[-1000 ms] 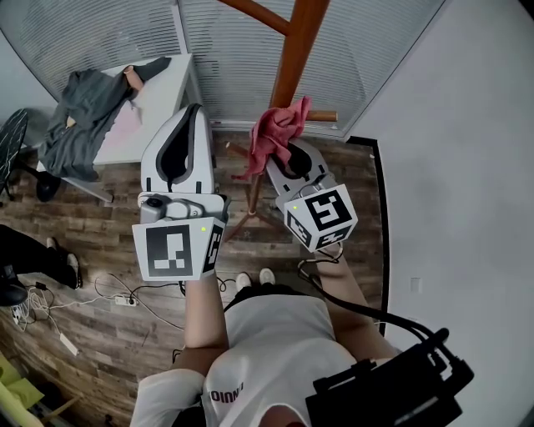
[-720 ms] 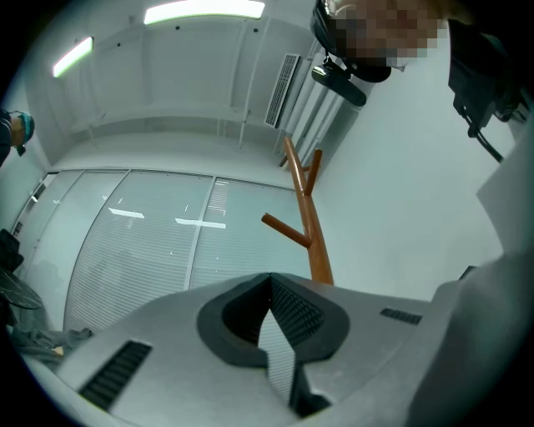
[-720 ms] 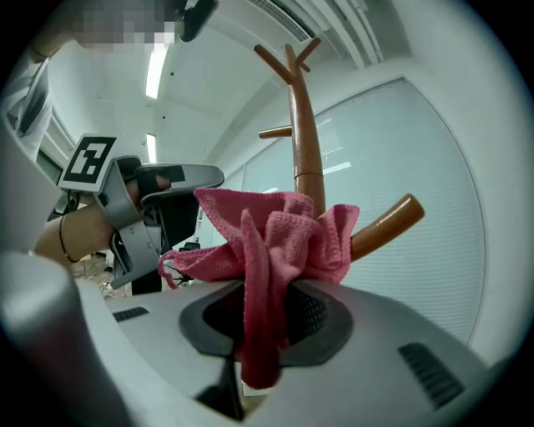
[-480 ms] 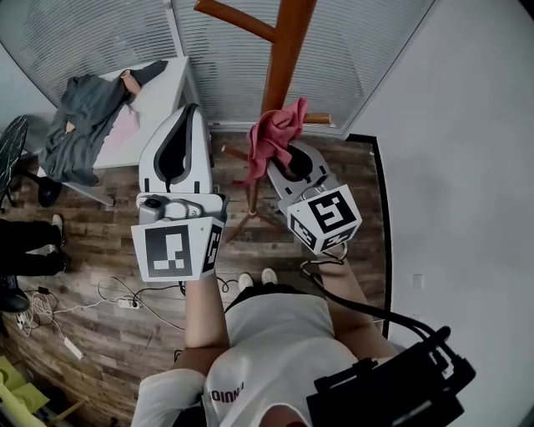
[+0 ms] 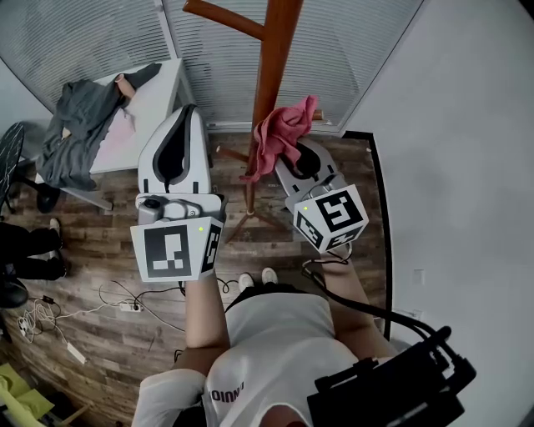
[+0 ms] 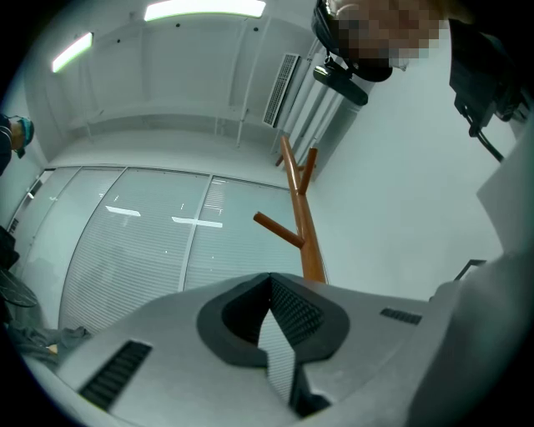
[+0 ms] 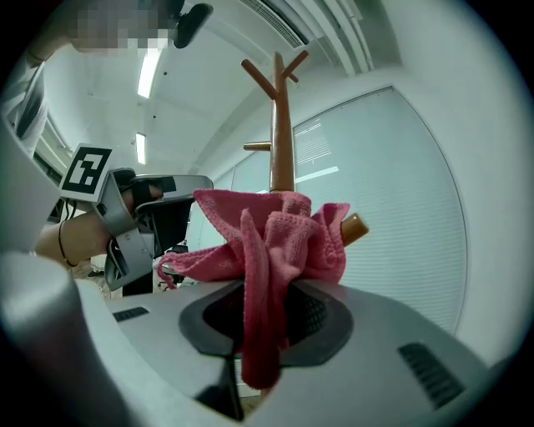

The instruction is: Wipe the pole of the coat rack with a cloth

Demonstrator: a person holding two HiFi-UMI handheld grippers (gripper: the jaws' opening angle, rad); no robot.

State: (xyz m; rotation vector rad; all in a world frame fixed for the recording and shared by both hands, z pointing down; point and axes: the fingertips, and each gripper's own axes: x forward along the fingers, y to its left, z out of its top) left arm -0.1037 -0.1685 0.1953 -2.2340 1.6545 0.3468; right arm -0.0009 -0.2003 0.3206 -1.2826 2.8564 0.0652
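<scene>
The brown wooden coat rack pole (image 5: 269, 75) rises between my two grippers, with a peg (image 5: 219, 17) branching left. My right gripper (image 5: 294, 157) is shut on a pink cloth (image 5: 282, 135), which is bunched against the pole's right side. In the right gripper view the cloth (image 7: 269, 250) hangs out of the shut jaws, in front of the pole (image 7: 281, 133). My left gripper (image 5: 177, 143) is shut and empty, left of the pole and apart from it. The left gripper view shows the pole (image 6: 305, 225) beyond the shut jaws.
A white table (image 5: 146, 108) with grey clothing (image 5: 77, 133) stands at the back left. Blinds cover the glass wall (image 5: 225, 58) behind the rack. The rack's legs (image 5: 242, 218) spread on the wood floor. Cables (image 5: 100, 300) lie on the floor at left. A white wall (image 5: 467, 167) runs along the right.
My right gripper with the pink cloth has shifted slightly right and along the pole. The view has drifted so the pole sits further left. The left gripper has barely moved.
</scene>
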